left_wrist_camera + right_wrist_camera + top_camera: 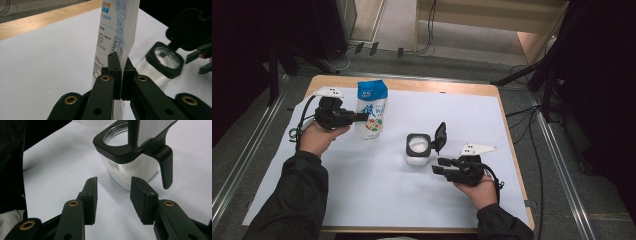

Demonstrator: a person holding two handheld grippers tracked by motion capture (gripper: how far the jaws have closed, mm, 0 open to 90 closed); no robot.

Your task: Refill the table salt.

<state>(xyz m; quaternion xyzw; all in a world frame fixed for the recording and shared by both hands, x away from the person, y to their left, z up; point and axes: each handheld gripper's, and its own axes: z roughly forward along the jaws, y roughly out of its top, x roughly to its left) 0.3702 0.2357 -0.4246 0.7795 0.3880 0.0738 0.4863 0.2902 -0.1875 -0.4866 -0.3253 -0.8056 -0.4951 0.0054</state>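
Nearest the person, on the white paper sheet (377,190) over the wooden table (507,130), the right gripper (437,166) has its jaws parted with nothing between them, just beside the clear square jar with a black rim (418,148) (hinged black lid (440,136) standing open). Farther back, the left gripper (362,117) is clamped on the edge of the upright blue-and-white printed pouch (372,109).

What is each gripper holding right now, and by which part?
The left gripper pinches the blue and white bag by its side edge. The right gripper holds nothing; its jaws stand open just short of the clear container.
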